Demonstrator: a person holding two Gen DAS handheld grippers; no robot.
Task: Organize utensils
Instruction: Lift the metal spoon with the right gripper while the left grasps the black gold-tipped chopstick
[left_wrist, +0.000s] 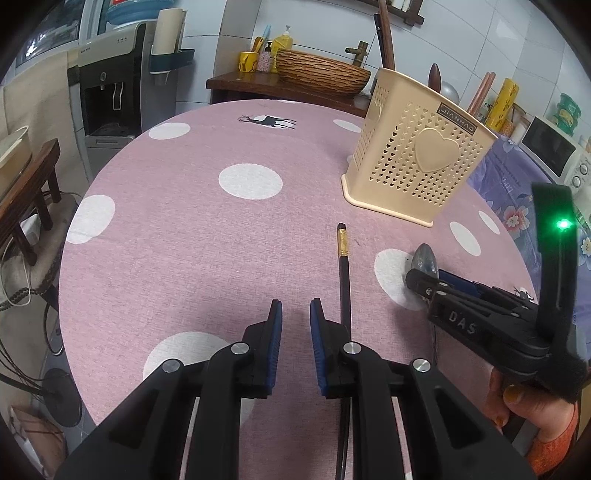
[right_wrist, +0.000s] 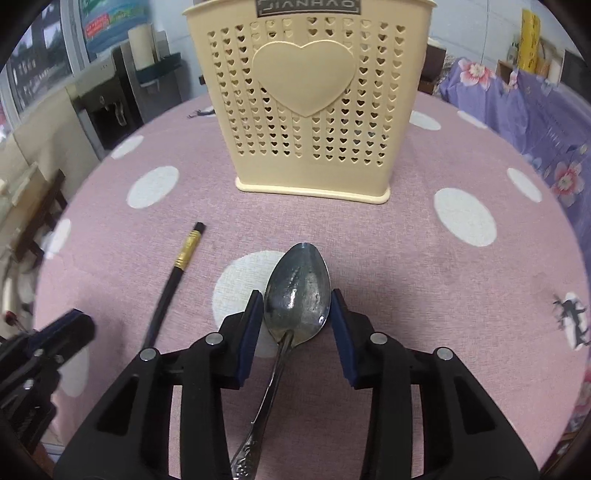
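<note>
step: spoon pickup | right gripper (right_wrist: 297, 314) spread, straddled spoon (right_wrist: 297, 291) bowl on table, not pinched | left gripper (left_wrist: 295, 325) spread, empty beside chopstick (left_wrist: 344, 269) | next: close, lift into holder (right_wrist: 308, 96)

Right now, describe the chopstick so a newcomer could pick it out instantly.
Start at the beige heart-perforated utensil holder standing on the pink polka-dot tablecloth. In front of it, left of the metal spoon, lies the chopstick flat on the cloth. It is the only thin black stick, with a gold band near its far end.
</note>
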